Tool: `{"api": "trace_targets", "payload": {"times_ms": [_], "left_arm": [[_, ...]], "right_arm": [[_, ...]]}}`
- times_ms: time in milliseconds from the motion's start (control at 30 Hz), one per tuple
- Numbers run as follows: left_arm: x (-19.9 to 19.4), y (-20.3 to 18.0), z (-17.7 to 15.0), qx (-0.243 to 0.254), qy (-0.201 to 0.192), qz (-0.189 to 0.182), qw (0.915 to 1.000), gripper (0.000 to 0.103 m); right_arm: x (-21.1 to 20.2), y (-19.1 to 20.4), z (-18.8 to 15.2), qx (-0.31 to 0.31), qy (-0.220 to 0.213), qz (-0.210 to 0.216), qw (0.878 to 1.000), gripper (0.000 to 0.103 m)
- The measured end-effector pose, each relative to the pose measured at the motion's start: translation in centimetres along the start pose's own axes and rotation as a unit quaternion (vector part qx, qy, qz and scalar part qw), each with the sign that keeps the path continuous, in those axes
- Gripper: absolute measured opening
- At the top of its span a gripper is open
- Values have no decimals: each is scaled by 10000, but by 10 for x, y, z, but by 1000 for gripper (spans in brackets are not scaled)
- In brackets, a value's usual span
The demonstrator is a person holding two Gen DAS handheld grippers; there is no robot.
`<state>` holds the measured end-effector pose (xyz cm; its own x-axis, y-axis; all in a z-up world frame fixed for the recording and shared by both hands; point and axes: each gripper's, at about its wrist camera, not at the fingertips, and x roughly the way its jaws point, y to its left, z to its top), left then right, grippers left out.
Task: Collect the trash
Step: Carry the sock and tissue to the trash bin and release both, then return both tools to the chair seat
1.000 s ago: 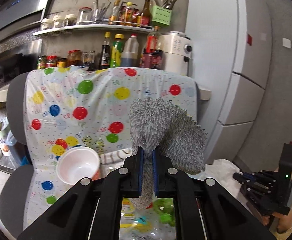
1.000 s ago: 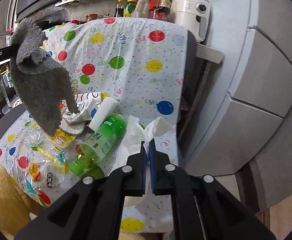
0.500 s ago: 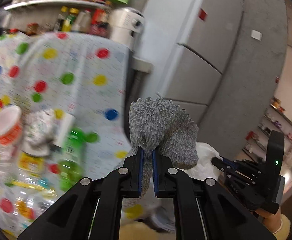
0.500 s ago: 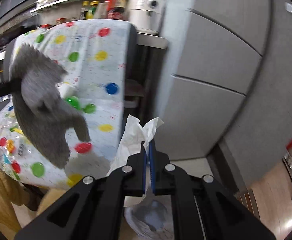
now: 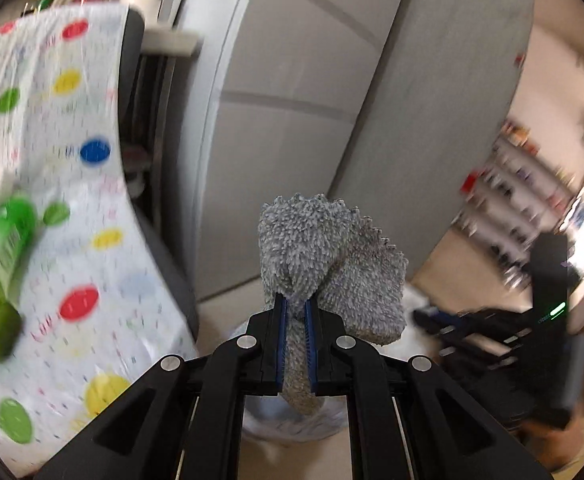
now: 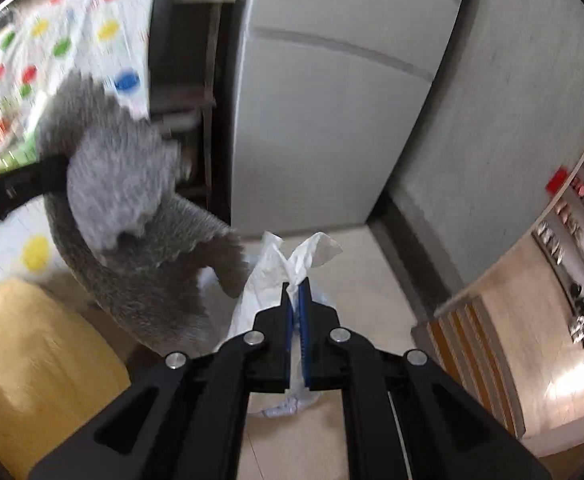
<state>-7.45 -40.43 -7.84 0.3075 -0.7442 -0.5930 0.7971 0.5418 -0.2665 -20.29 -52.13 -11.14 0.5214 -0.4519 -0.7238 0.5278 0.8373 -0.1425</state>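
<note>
My left gripper (image 5: 293, 310) is shut on a fuzzy grey cloth (image 5: 331, 268) and holds it in the air over the floor, above a white trash bag (image 5: 292, 424). My right gripper (image 6: 295, 294) is shut on the top edge of the white trash bag (image 6: 276, 276), which hangs open below it. The grey cloth (image 6: 132, 200) hangs just left of the bag's mouth in the right wrist view, with the left gripper's arm (image 6: 16, 188) behind it. A green bottle (image 5: 8, 232) lies on the dotted cover at the left.
A chair with a polka-dot plastic cover (image 5: 72, 200) stands at the left, with trash on it. A grey fridge (image 5: 292, 100) stands behind. A yellow cushion (image 6: 40, 360) is at lower left. The tiled floor (image 6: 371, 280) lies under the bag. Shelves (image 6: 579, 288) are far right.
Both grippers have swung right, away from the chair toward the fridge and floor. The grey cloth has moved with the left gripper to beside the bag's mouth. Both grips are unchanged.
</note>
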Motion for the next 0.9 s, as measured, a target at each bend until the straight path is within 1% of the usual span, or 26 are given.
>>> {"api": "trace_targets", "payload": {"times_ms": [100, 200, 267, 367, 433, 500, 600, 667, 700, 733, 767, 800, 900], "left_arm": [[39, 8, -20, -129, 518, 36, 9986, 9], [63, 12, -28, -37, 766, 48, 9970, 9], [72, 16, -30, -80, 892, 4, 9960, 9], [78, 18, -26, -124, 933, -95, 9955, 10], [83, 19, -23, -128, 947, -161, 9953, 11], [90, 19, -22, -133, 956, -207, 9951, 15], [99, 18, -22, -85, 909, -269, 9955, 18], [103, 15, -21, -72, 932, -340, 9950, 22], [103, 15, -21, -76, 945, -357, 9949, 31], [104, 15, -20, -88, 968, -383, 9945, 47], [103, 16, -20, -85, 973, -366, 9946, 52], [100, 17, -21, -90, 925, -351, 9951, 55], [95, 22, -20, -147, 1000, -348, 9943, 55]], "right_arm": [[33, -6, -16, 120, 340, 95, 9993, 4], [63, -7, -25, 224, 638, 164, 9976, 4], [84, -7, -27, 285, 819, 246, 9959, 4], [108, -6, -35, 320, 1069, 281, 9934, 4], [116, -8, -36, 410, 1174, 336, 9917, 4], [122, -8, -36, 487, 1229, 345, 9906, 4], [128, -10, -35, 601, 1278, 342, 9894, 4], [130, -13, -36, 669, 1333, 335, 9883, 13], [131, -14, -36, 702, 1373, 327, 9875, 34], [130, -15, -36, 722, 1367, 321, 9875, 54], [129, -16, -36, 729, 1346, 315, 9877, 55], [127, -16, -36, 719, 1344, 284, 9879, 55], [117, -17, -34, 731, 1297, 216, 9886, 55]]}}
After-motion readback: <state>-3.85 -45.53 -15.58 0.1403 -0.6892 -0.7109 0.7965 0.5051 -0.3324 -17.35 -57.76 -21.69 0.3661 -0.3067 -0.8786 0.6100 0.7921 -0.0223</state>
